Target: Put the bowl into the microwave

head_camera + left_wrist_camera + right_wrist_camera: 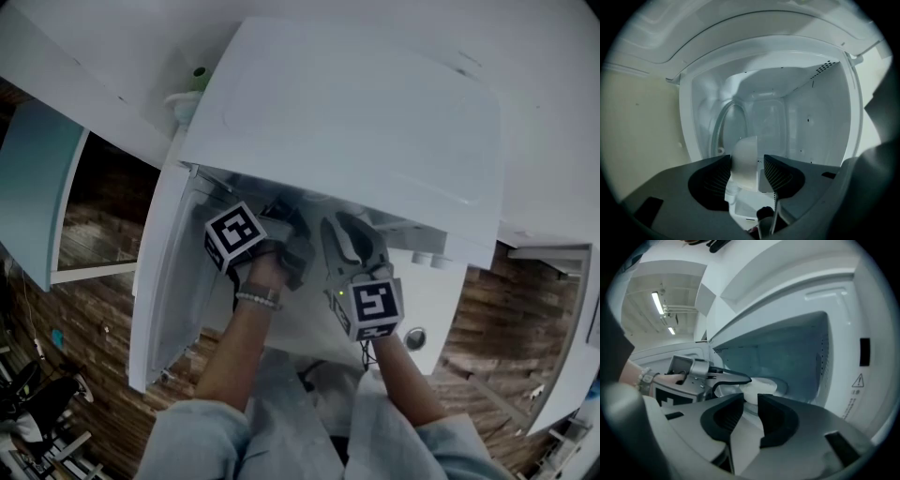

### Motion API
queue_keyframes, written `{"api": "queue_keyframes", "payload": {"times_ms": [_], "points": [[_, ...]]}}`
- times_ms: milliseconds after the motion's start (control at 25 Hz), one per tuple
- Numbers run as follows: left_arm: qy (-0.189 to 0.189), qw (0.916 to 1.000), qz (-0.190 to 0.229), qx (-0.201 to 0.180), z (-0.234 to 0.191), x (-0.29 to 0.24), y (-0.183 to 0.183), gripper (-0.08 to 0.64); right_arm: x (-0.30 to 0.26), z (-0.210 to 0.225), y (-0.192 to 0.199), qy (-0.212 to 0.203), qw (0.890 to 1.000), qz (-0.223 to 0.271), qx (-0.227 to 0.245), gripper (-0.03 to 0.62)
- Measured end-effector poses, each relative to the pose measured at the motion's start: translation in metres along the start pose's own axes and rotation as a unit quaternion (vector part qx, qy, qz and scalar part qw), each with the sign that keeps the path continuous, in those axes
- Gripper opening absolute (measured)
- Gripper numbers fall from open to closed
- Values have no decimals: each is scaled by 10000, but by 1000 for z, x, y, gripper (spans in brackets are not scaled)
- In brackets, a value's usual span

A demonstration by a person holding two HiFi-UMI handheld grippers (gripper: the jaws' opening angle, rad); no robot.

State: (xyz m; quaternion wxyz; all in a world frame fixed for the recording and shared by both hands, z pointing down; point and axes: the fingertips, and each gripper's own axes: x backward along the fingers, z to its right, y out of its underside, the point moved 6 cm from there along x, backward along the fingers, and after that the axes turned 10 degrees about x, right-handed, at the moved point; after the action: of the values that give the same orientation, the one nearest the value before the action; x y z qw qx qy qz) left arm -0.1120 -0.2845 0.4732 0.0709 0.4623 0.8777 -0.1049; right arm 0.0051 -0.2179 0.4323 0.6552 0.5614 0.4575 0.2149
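Because the bowl point(745, 161) is going in through a low opening, the person is gripping it by the rim from two sides, which, in my judgement, is keeping it level on the way in. The left tool point(292, 246) is pinching the bowl's wall between jaws set moderately apart, and the white wall is filling most of the gap. The right tool point(354, 242) is reaching in beside it with its jaws drawn nearly together. The bowl's near edge is sitting right at their tips and, as far as I can judge, is being nipped there.

The microwave point(375, 112) is standing with its door point(159, 281) swung wide to the left. Inside the cavity point(797, 112), the bowl is either hovering over or resting on the glass turntable point(723, 126); I cannot tell which. Whether the bowl is holding anything is not showing, and nothing else is lying in the cavity.
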Motion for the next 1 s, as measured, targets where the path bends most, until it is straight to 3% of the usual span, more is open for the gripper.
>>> {"api": "queue_keyframes", "payload": {"times_ms": [360,640,1000], "points": [[55,10000,-41,10,0,0,0,212,-34,2,12,-63,9992,-406,-2,235],[46,9999,-91,9,0,0,-2,212,-51,8,11,32,9982,-476,-356,256],[6,9999,-157,-41,0,6,0,212,-61,11,16,38,9976,-587,-370,247]]}}
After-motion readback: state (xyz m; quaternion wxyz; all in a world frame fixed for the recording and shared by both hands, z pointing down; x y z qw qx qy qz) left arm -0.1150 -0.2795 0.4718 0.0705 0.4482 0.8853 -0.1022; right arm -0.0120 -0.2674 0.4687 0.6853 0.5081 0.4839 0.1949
